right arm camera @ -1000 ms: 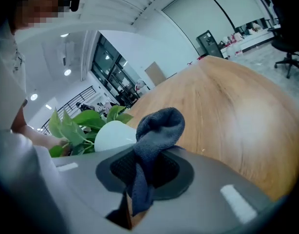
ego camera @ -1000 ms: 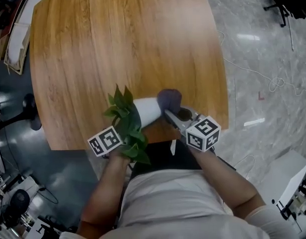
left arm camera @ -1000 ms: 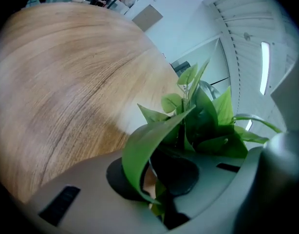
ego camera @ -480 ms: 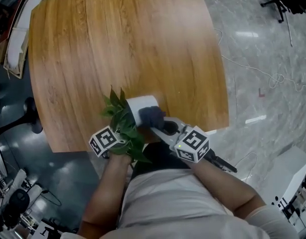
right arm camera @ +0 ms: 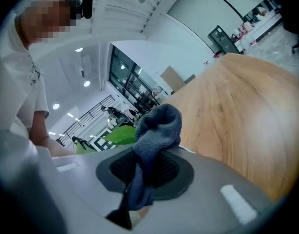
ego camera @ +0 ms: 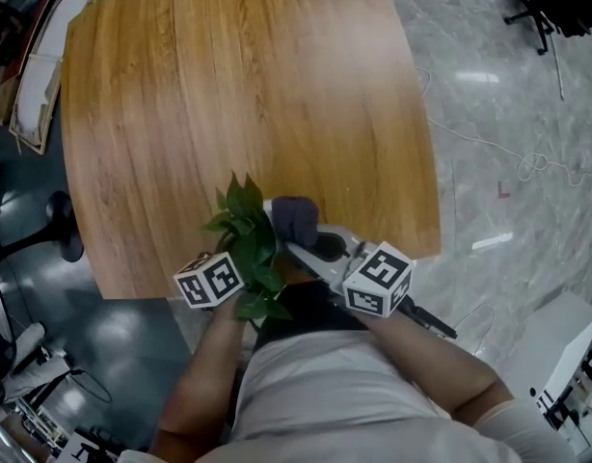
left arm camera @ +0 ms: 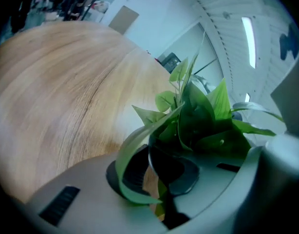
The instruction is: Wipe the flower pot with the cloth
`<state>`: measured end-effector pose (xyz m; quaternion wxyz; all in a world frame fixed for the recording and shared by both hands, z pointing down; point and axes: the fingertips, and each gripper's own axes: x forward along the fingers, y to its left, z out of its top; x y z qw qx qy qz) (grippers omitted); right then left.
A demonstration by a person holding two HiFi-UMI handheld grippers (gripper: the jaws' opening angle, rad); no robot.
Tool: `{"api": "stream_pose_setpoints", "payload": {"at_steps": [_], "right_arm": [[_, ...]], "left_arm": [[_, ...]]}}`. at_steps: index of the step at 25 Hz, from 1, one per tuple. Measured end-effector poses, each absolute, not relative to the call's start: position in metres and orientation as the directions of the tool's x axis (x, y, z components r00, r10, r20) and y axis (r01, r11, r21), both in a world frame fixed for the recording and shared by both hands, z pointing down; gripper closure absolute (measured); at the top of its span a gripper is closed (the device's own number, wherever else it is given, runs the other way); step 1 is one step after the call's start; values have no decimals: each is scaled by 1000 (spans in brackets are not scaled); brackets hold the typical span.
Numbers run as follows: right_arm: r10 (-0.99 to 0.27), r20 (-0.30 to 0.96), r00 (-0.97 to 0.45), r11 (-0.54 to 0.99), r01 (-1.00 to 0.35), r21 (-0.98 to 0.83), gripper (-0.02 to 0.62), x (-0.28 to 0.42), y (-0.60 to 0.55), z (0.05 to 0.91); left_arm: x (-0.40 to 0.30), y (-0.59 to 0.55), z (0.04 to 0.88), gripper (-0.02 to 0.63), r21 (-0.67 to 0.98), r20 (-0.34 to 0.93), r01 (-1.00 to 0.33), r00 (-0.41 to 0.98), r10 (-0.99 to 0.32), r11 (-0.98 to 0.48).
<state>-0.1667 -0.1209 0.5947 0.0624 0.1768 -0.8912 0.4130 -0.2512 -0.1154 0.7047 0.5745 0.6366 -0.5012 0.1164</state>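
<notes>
left gripper (left arm camera: 157, 174) — clenched on plant (left arm camera: 198, 126) stems, jaws just eased slightly | right gripper (right arm camera: 142, 172) — grasping cloth (right arm camera: 157, 128), on flower pot's (ego camera: 268, 206) right side

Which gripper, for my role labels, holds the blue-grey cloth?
The right gripper: its fingers pinch the blue-grey cloth, while the left gripper grips the green leafy plant.
</notes>
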Motion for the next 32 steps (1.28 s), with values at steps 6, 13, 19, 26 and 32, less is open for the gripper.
{"api": "stream_pose_setpoints", "payload": {"at_steps": [6,13,19,26,32], "right_arm": [[-298,396,-868,493,-495,-715,532,-123,-131,662],[-277,350,-895,529,-446,-722,532,-141,-143,627],[-245,306,-920,573,-392,-720,532,-156,-144,613],[-238,453,-859,440,-511,-738,532,-127,-150,684],[-221,282,-934,515,-357,-780,532,-157,-141,596]], "left_arm": [[-255,-123,690,578,499,737,-865,453,-502,-48],[-244,-124,683,578,420,749,-889,453,-484,-183],[-241,-124,680,578,381,753,-893,449,-481,-238],[-233,-129,676,578,319,745,-887,452,-491,-334],[-238,-125,678,578,366,762,-895,446,-470,-255]]}}
